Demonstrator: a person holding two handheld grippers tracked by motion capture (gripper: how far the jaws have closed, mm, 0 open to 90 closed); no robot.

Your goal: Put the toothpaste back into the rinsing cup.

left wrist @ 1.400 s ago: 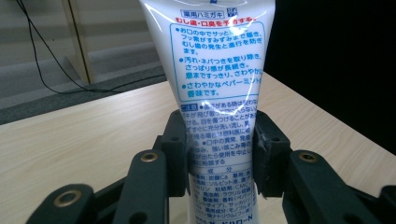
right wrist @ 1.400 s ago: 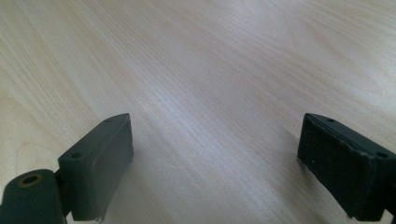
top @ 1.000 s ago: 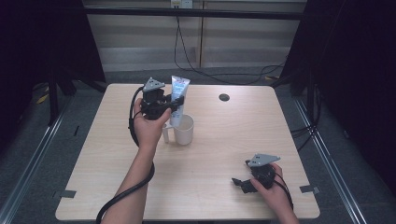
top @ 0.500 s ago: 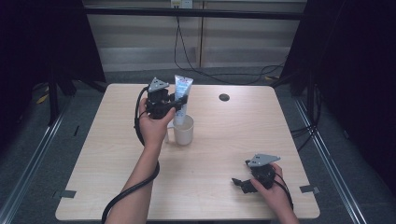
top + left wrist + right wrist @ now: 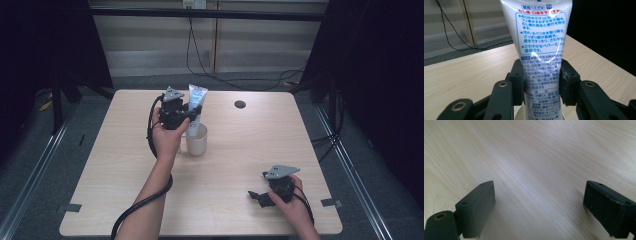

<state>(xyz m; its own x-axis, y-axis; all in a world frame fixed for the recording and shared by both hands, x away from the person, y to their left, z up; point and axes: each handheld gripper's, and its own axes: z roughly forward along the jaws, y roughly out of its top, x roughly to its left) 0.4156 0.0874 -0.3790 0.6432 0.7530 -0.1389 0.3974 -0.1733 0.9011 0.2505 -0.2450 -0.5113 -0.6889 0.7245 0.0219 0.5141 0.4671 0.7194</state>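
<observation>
A white toothpaste tube [image 5: 195, 102] with blue and red print stands upright over a cream mug [image 5: 196, 140] near the table's middle. My left gripper [image 5: 192, 114] is shut on the tube's lower half; in the left gripper view both black pads press the tube [image 5: 541, 75] from either side, and the mug's rim [image 5: 520, 115] peeks out just below. Whether the tube's bottom end is inside the mug is hidden. My right gripper [image 5: 256, 195] rests low at the table's front right, open, with bare wood between its jaws [image 5: 537, 206].
The light wooden table [image 5: 115, 165] has a small dark round cap or hole [image 5: 240, 104] at the back right. Black cables hang behind the table's far edge. Dark curtains flank both sides.
The left hand has shifted slightly right and down with the tube, bringing it over the mug. The right gripper has stayed put.
</observation>
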